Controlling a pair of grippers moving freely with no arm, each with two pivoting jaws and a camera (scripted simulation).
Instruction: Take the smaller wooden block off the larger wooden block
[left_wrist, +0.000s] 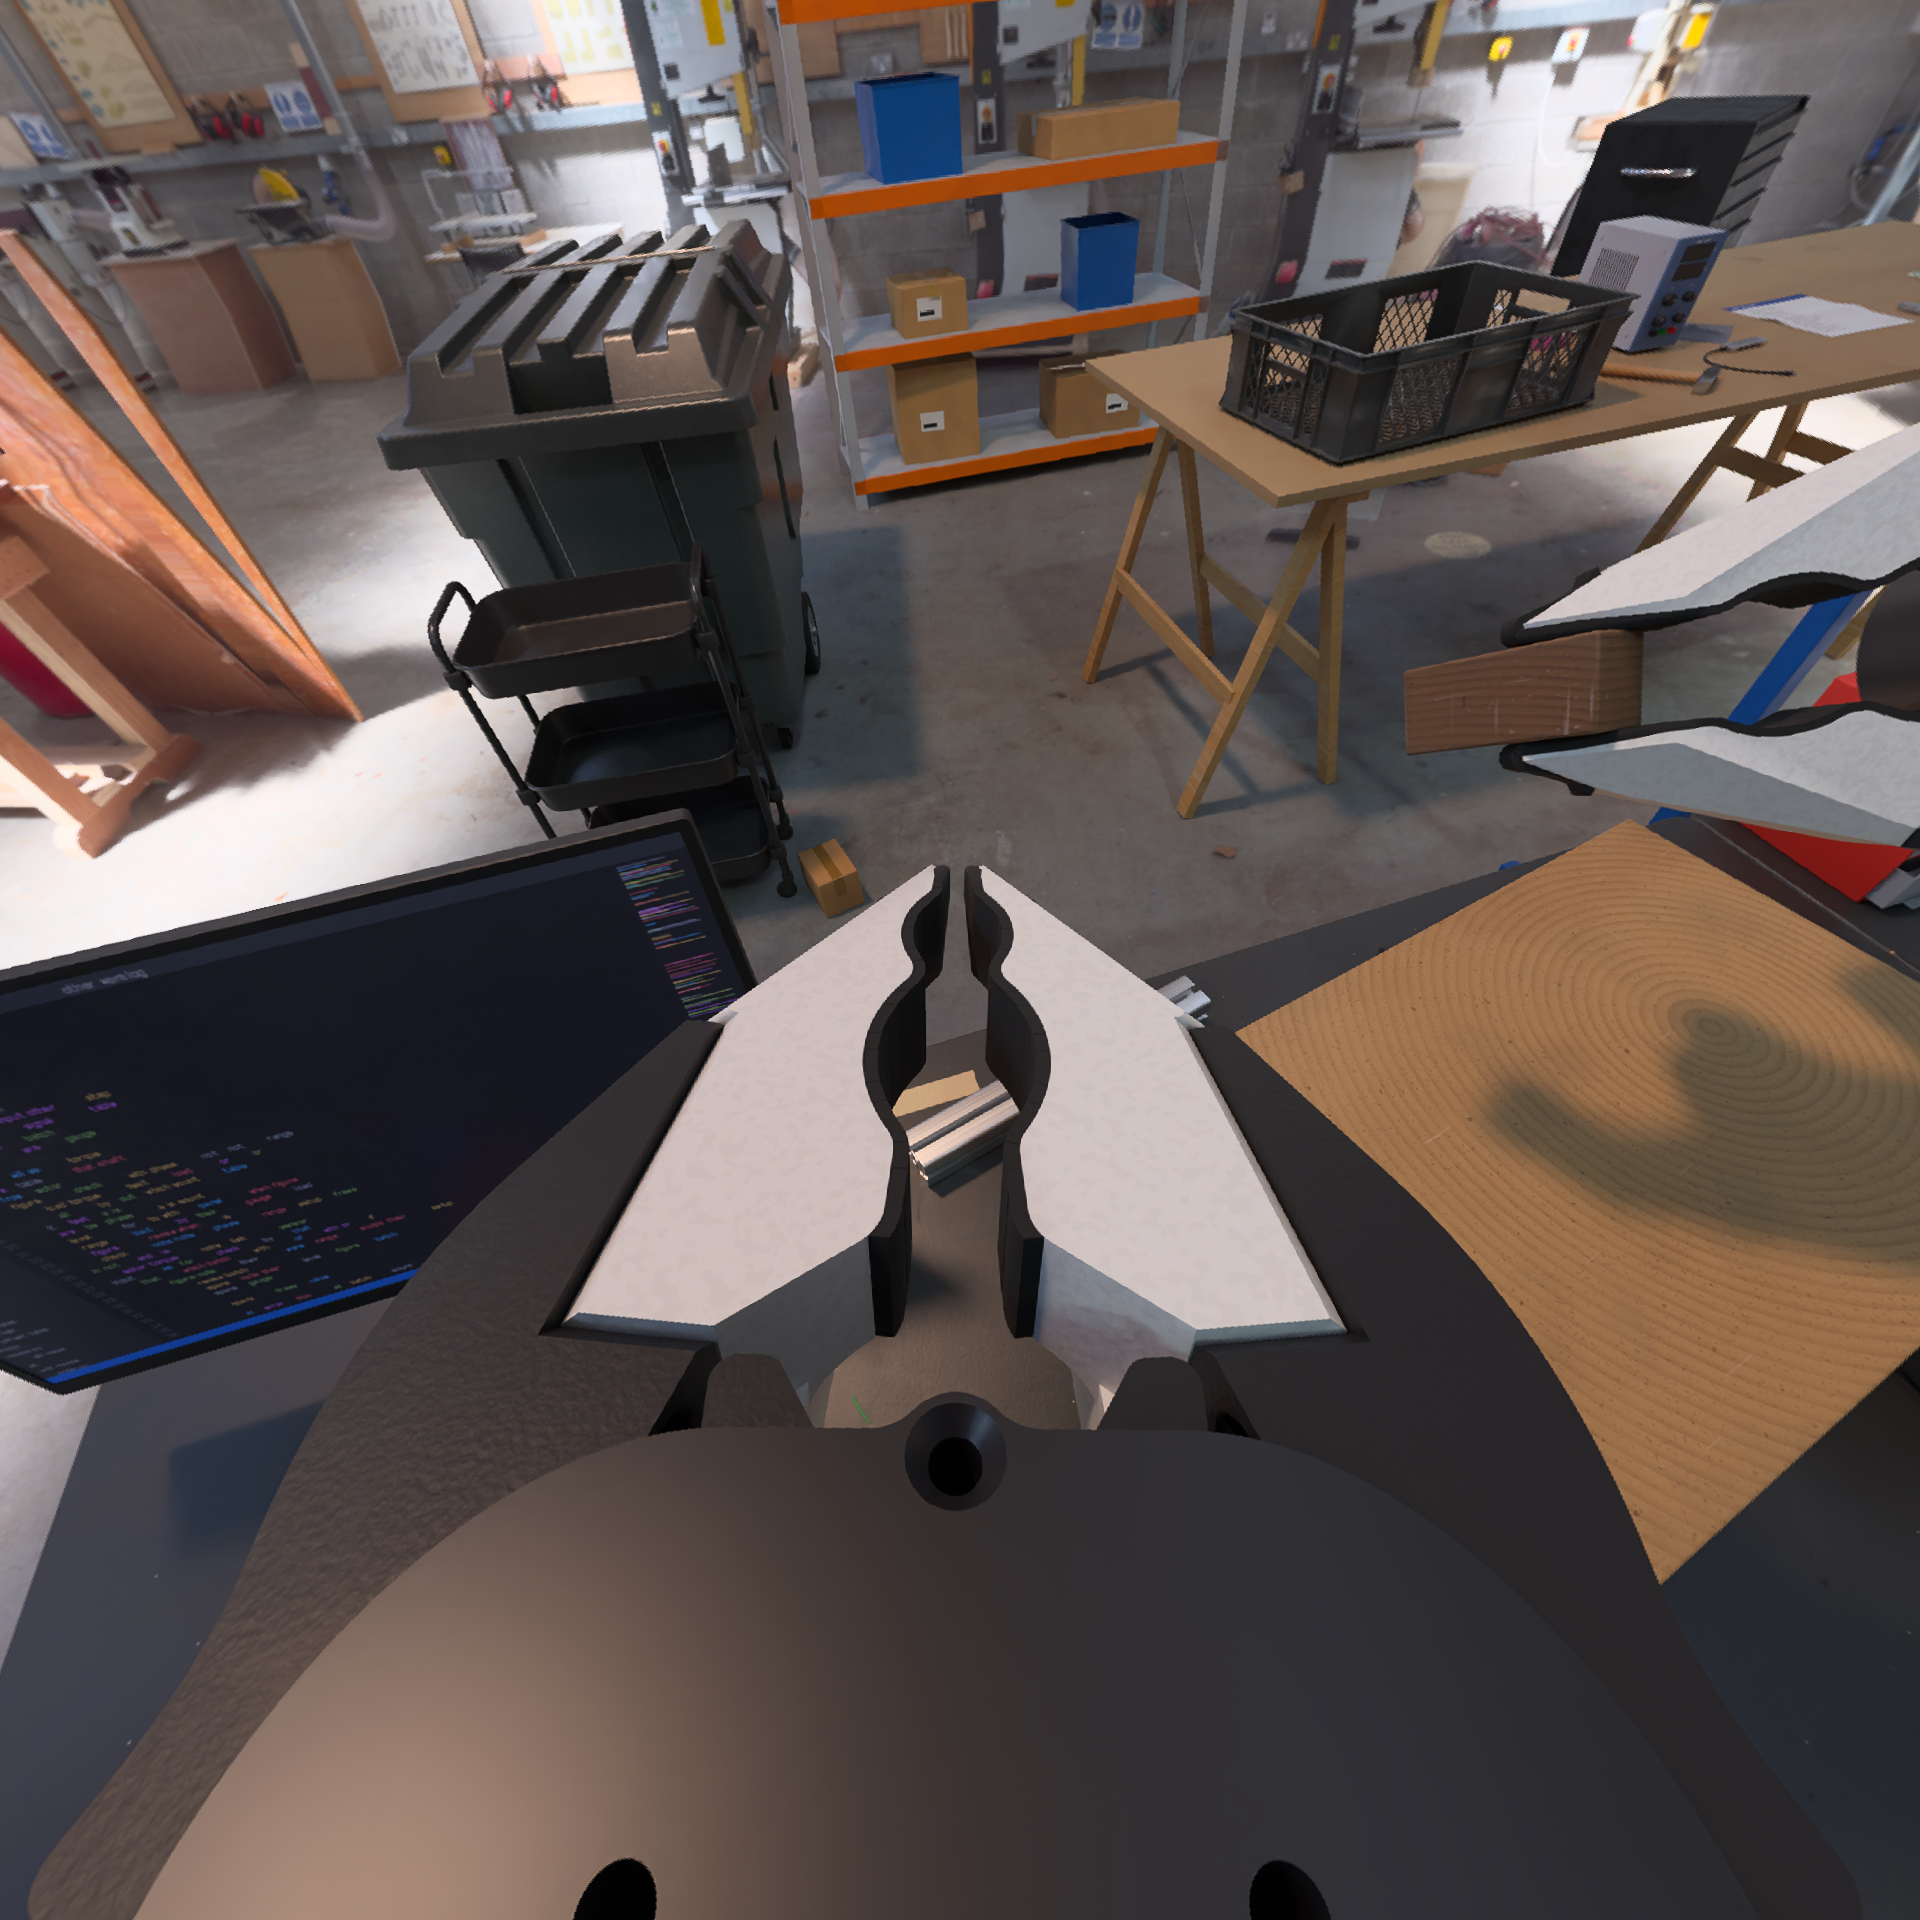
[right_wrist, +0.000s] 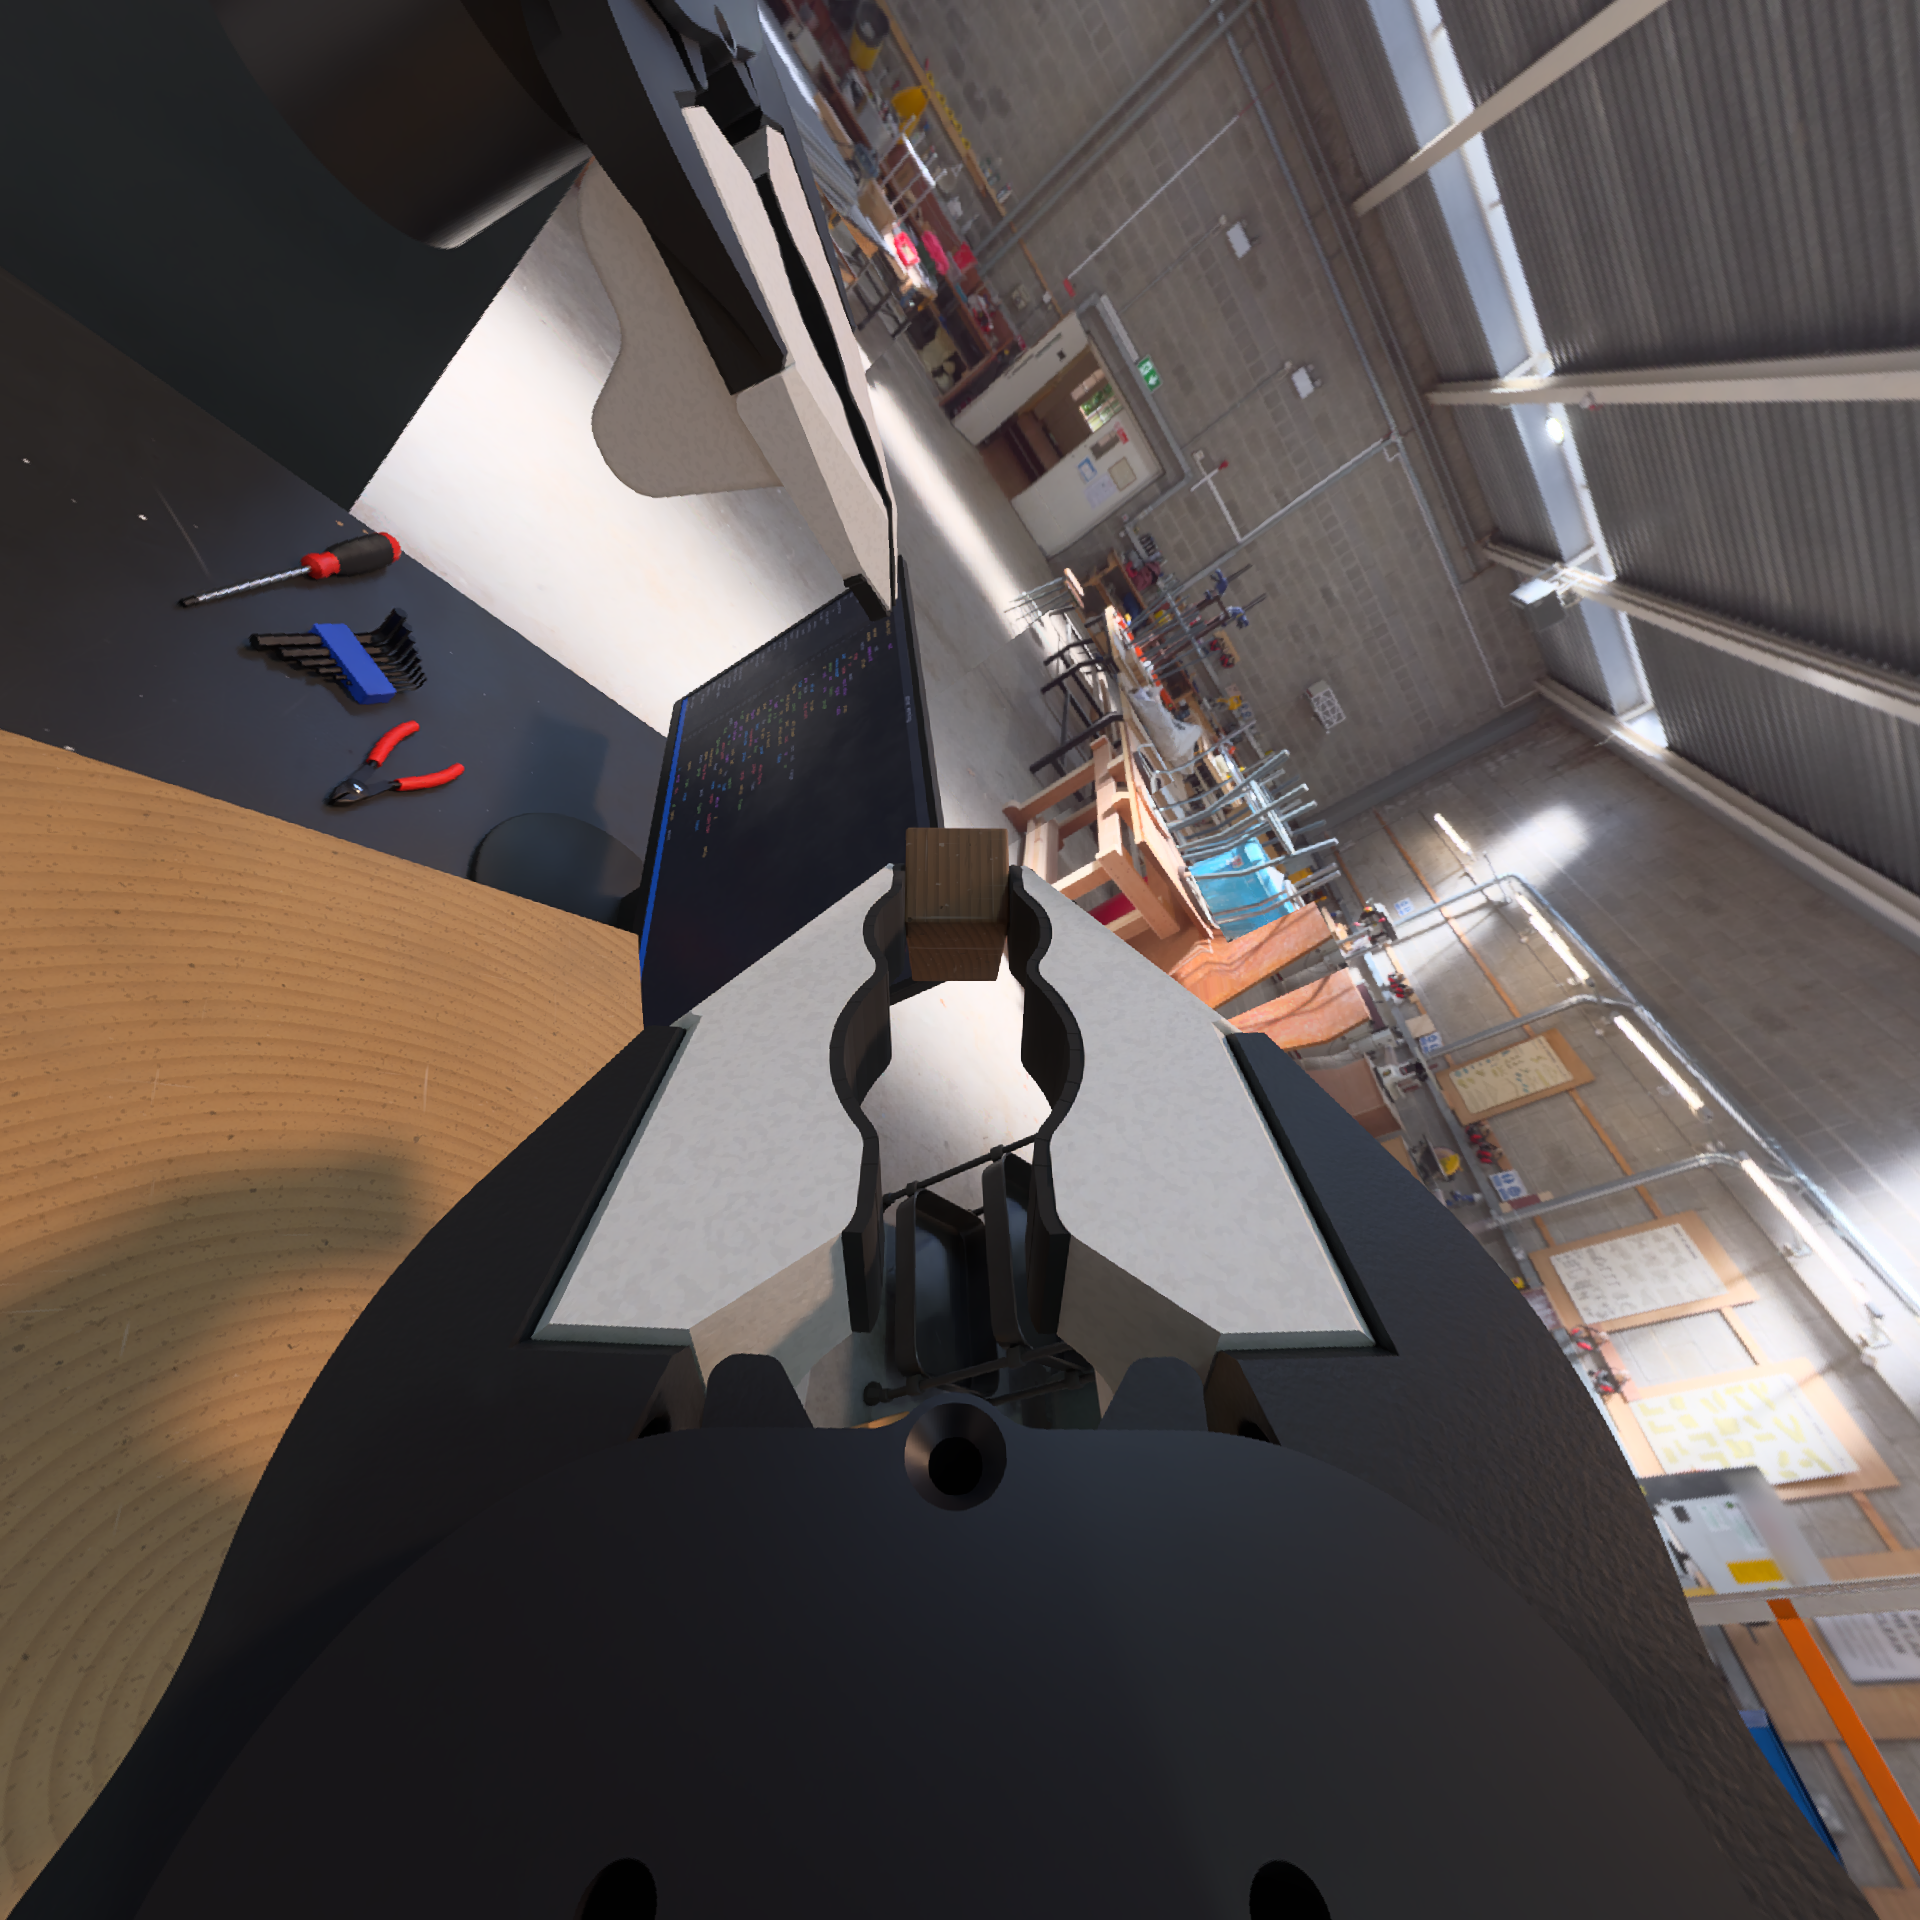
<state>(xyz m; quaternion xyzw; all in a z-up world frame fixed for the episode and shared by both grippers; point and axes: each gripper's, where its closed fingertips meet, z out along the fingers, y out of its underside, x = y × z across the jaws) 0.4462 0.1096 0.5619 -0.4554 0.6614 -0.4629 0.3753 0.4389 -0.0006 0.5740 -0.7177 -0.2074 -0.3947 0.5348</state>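
Wooden smaller block (right_wrist: 956, 902) clamped at the very tips of the right gripper (right_wrist: 956, 914), clear of the table (left_wrist: 1403, 1195); slip likely. Left gripper (left_wrist: 957, 883) closed, empty.

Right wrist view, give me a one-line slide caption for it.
Right tool grips a small wooden block at its fingertips, lifted clear above the wooden board and dark workbench.
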